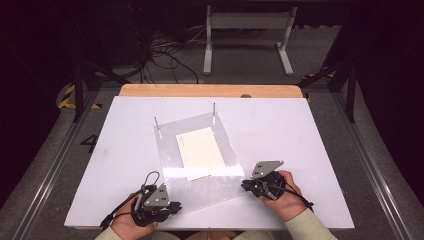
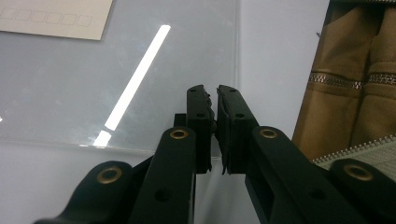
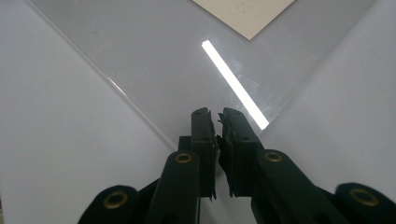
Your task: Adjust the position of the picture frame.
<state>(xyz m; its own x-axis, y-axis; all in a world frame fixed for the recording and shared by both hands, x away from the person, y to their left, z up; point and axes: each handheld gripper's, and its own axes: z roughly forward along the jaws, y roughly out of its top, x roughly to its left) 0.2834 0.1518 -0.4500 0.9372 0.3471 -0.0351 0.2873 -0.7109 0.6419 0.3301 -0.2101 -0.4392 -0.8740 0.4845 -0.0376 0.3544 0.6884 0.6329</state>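
Observation:
A clear plastic sheet lies askew on the white table, with a cream paper on or under it. Two thin metal pins stand at the sheet's far edge. My left gripper lies level at the sheet's near left corner, its jaws together over the clear sheet near that edge, with nothing seen between them. My right gripper is at the near right corner, also shut, tips over the point of the sheet. The paper shows farther off in both gripper views.
A ceiling light glares as a bright stripe on the sheet. The person's tan zipped jacket is close behind the left gripper. Beyond the table's wooden far edge are a white metal stand and floor cables.

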